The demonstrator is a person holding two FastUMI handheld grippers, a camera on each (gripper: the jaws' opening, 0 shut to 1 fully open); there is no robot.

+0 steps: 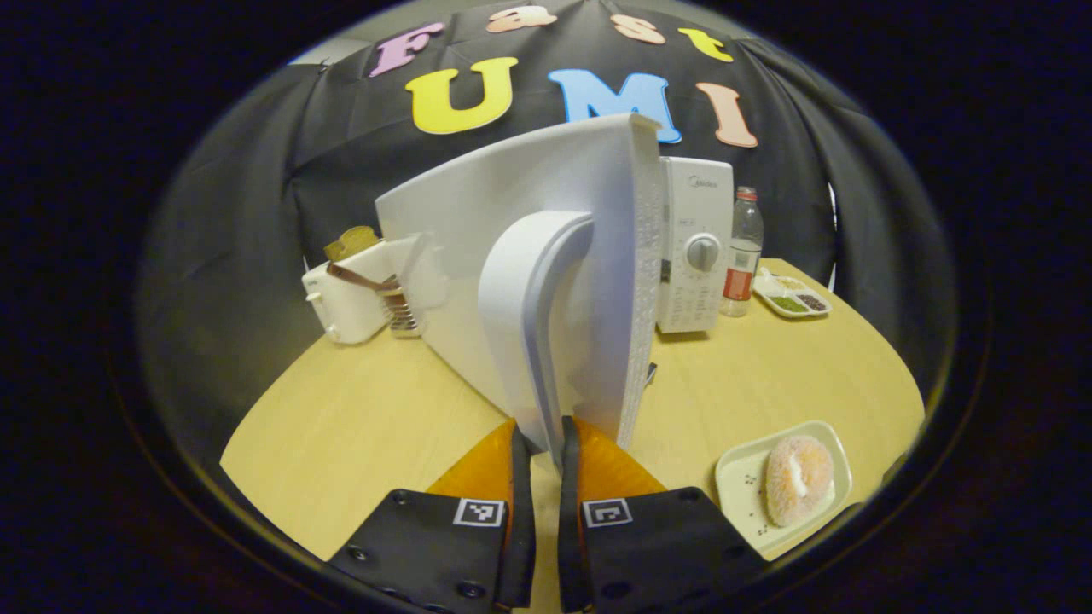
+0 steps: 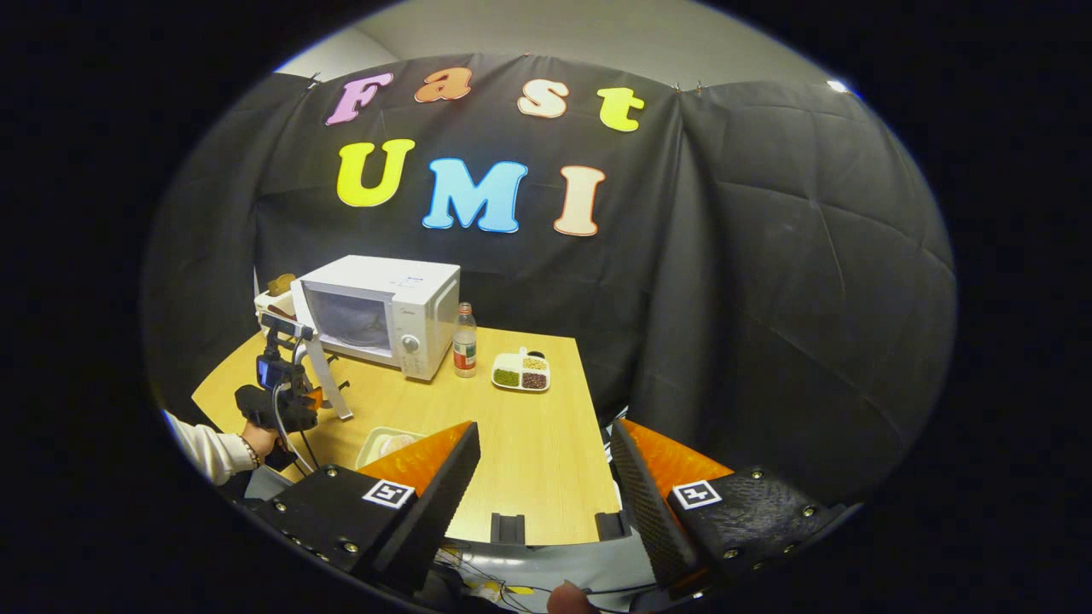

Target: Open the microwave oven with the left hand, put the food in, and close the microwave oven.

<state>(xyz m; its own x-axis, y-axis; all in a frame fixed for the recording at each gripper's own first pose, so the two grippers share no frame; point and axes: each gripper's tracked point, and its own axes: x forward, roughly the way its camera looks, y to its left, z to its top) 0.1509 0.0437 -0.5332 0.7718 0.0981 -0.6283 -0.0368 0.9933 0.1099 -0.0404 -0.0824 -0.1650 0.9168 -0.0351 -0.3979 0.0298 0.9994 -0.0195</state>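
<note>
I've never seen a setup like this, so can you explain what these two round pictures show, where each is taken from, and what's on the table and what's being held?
A person holds a pair of hand-held tongs in each hand; a camera rides on each.

The left gripper view looks along the left tongs, closed on the handle of the microwave door, which is swung open.

The right gripper view looks along the right tongs, open and holding nothing. It also shows the left tongs and the hand holding them at the microwave.

On the wooden table: a doughnut on a small tray, a bottle, a divided dish of grains, and a toaster beside the microwave.
</note>
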